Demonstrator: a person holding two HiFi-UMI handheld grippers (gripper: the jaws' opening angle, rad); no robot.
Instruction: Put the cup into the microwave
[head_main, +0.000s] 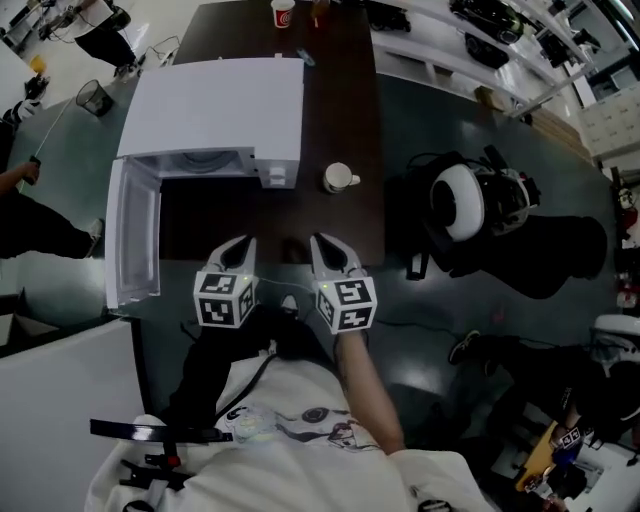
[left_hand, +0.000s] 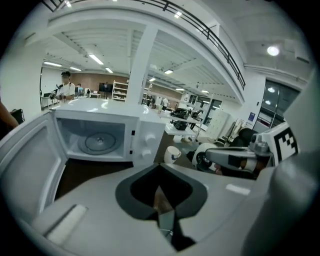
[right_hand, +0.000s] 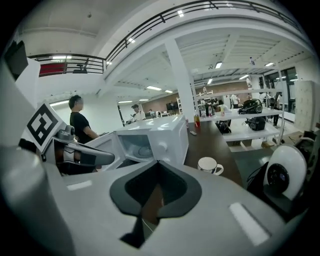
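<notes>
Both claws are held side by side close in front of the person's body and point forward and a little downward over the dark table (head_main: 340, 120). The left gripper (head_main: 240, 246) has its jaws pressed together, with nothing between them, and the right gripper (head_main: 325, 244) is closed and empty in the same way; each gripper's own view shows the two jaws meeting at the tip. Behind the right gripper a bare forearm (head_main: 365, 385) comes up from the lower edge of the head view. The hands themselves are hidden under the marker cubes, and the left arm is dark and hard to separate from the clothes. The cup (head_main: 338, 178) stands upright on the table, ahead of the right gripper and slightly to its right, well apart from the tips, with its handle turned to the right. In the left gripper view the cup (left_hand: 172, 154) is partly cut off by that claw's own body. The microwave (head_main: 215, 105) is ahead of the left gripper, and its door (head_main: 135, 235) stands open to that claw's left. From above the cavity is only a narrow slit; the turntable (left_hand: 99, 142) shows only in the left gripper view. The cup is near the microwave's right front corner, not touching it.
</notes>
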